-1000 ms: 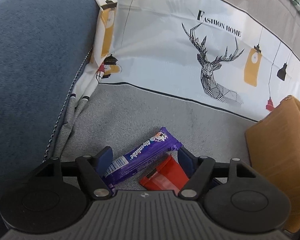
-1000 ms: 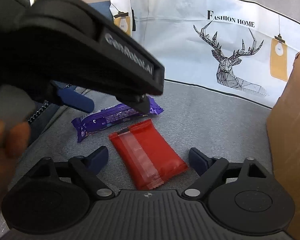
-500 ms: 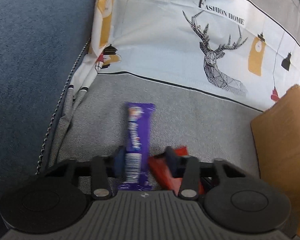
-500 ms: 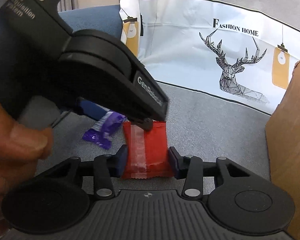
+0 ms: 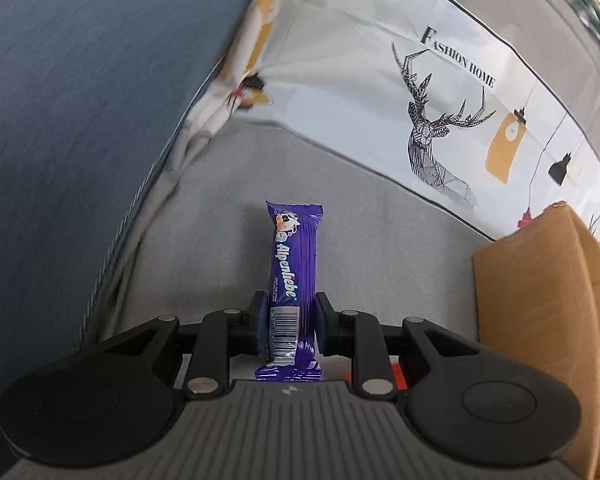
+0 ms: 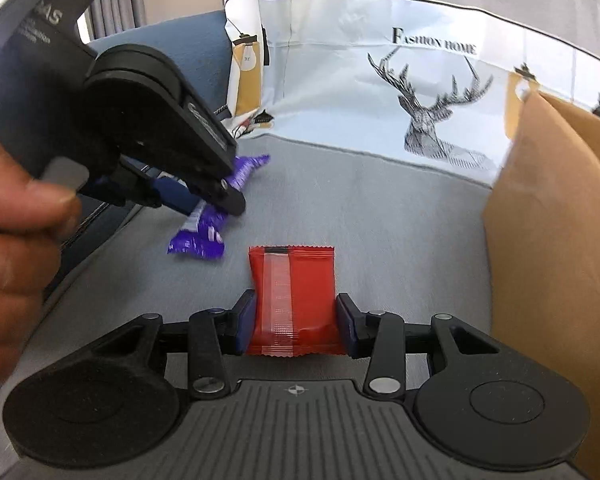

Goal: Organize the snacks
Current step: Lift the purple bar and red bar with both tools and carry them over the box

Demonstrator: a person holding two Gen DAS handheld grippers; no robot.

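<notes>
Left gripper (image 5: 288,322): its jaws are narrow and pressed on both sides of the purple Alpenliebe bar (image 5: 294,280), near the barcode end. In the right wrist view the same gripper (image 6: 204,200) comes in from the upper left of the frame and is blurred.

Purple Alpenliebe bar: in the left wrist view it stands at the centre of the frame and points away from the camera, with the cow picture at its far end. In the right wrist view (image 6: 204,236) it is left of centre, and one end hangs below the left gripper, over the grey cloth.

Right gripper (image 6: 296,324): its jaws are half closed and hold the red snack packet (image 6: 296,300) by its two long sides.

Red snack packet: it is at the lower centre of the right wrist view, with a clear seam strip along its left part. Whether it touches the cloth below, I cannot tell.

Hand (image 6: 12,240): at the left edge of the right wrist view, it grips the handle of the left gripper.

Grey cloth (image 5: 372,248): it lies under both snacks, in the middle of both views.

White cover with deer print (image 5: 432,132): behind the cloth, in the upper right, with the words "Fashion Home".

Cardboard box (image 5: 540,300): at the right edge of both views, well apart from the purple bar.

Blue cushion (image 5: 80,100): it fills the upper left of the left wrist view.
</notes>
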